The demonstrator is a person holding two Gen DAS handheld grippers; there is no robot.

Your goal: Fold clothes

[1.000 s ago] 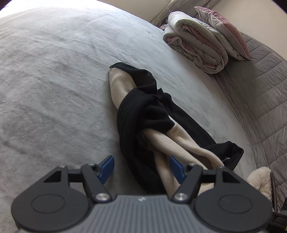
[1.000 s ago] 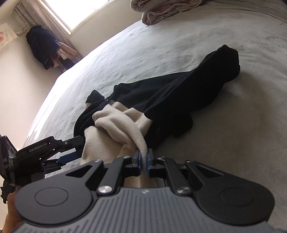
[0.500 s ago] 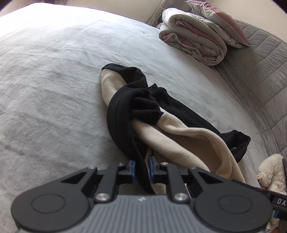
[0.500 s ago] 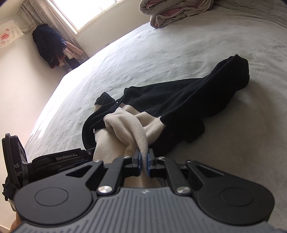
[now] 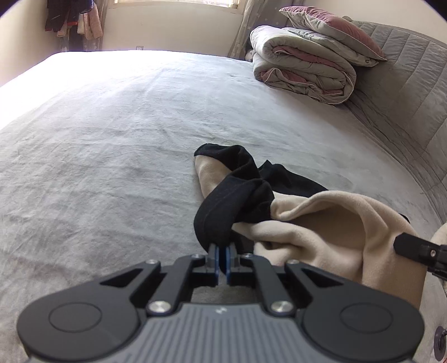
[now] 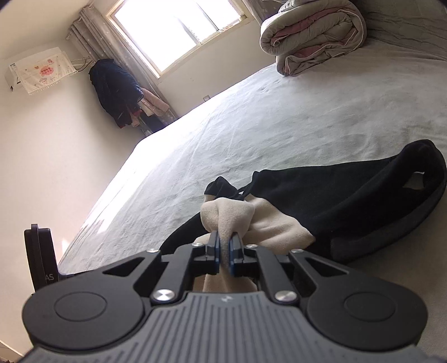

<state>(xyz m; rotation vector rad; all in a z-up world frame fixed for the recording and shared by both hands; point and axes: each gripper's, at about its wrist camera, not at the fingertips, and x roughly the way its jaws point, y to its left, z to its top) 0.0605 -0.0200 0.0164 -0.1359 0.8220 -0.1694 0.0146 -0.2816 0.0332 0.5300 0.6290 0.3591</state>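
- left gripper (image 5: 222, 261) jaws are clamping tight on the garment's (image 5: 237, 195) black fabric
- right gripper (image 6: 224, 255) jaws are pinching its beige lining
- garment is lying bunched on the bed (image 5: 111, 139)

Home bedroom; wide grey bed (image 5: 111, 139), rolled duvet (image 5: 301, 72), pillow (image 5: 329, 25), window (image 6: 173, 30), hanging clothes (image 6: 117, 92)

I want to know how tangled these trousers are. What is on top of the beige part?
A twisted black band wraps over the beige fabric of the trousers. Whatever lies under that wrap and beneath the heap on the bed is covered.
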